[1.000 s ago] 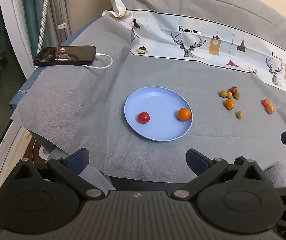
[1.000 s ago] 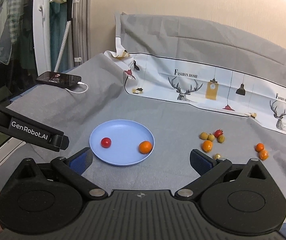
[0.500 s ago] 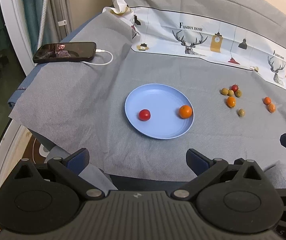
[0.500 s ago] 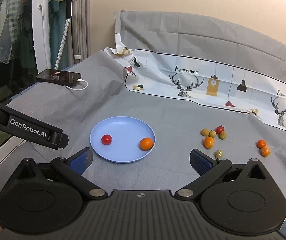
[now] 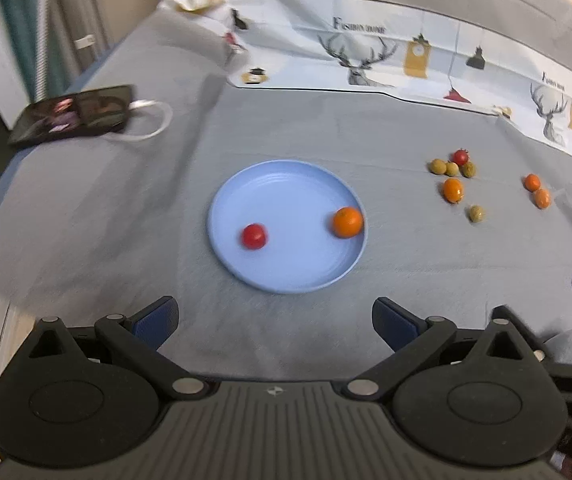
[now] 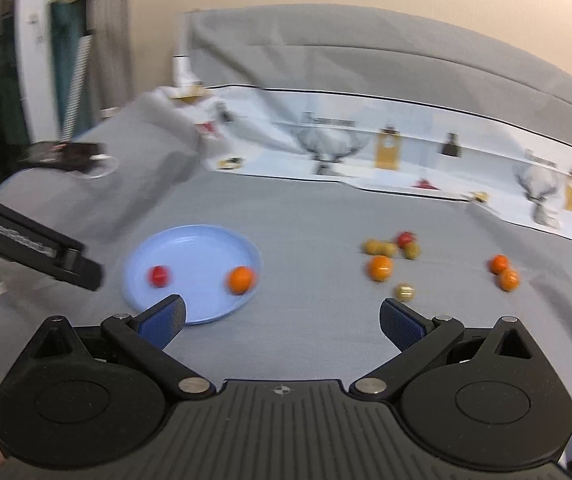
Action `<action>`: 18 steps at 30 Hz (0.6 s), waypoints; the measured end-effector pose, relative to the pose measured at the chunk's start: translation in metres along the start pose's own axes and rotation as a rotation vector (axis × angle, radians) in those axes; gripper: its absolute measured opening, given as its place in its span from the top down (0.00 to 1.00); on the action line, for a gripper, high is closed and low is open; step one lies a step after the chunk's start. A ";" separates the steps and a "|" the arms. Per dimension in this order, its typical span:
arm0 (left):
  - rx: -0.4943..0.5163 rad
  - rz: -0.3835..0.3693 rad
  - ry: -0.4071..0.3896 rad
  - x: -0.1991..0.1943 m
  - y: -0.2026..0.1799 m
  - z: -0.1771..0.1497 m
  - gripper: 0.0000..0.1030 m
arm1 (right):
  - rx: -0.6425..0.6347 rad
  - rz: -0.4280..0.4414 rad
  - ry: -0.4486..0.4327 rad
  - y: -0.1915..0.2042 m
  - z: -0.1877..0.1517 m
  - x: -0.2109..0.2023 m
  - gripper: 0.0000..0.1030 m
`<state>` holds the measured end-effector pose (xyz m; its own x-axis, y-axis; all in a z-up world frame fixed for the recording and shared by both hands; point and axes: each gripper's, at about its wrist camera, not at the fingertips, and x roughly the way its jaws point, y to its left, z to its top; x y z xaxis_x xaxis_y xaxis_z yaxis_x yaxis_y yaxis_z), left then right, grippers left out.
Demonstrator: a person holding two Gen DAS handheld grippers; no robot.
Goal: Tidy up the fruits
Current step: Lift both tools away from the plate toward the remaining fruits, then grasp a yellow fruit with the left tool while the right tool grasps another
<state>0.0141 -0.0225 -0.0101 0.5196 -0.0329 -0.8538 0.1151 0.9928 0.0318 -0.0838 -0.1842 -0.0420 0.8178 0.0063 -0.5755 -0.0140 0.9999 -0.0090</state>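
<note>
A red tomato (image 5: 253,236) and an orange (image 5: 348,222) are sitting on the blue plate (image 5: 286,184), while more fruits (image 5: 452,168) are lying loose on the grey cloth (image 5: 366,128) to its right. The left gripper (image 5: 274,322) and right gripper (image 6: 281,322) are both hanging spread wide, holding nothing.

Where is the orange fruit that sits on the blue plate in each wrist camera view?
Left wrist view: the orange fruit sits just right of centre, at the plate's right rim.
Right wrist view: the orange fruit sits left of centre, slightly blurred.
Shared landmark: the blue plate.
</note>
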 end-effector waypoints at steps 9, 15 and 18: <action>0.147 0.025 0.053 0.081 -0.086 0.083 0.00 | 0.222 -0.193 0.029 -0.116 -0.003 0.072 0.01; 0.238 -0.003 0.109 0.160 -0.156 0.142 0.00 | 0.230 -0.259 0.041 -0.180 0.003 0.149 0.01; 0.263 -0.032 0.144 0.206 -0.189 0.165 0.00 | 0.221 -0.278 0.065 -0.205 0.009 0.204 0.01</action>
<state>0.2392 -0.2355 -0.1059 0.3885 -0.0285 -0.9210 0.3550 0.9270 0.1211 0.0912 -0.3878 -0.1502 0.7346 -0.2604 -0.6265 0.3342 0.9425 0.0001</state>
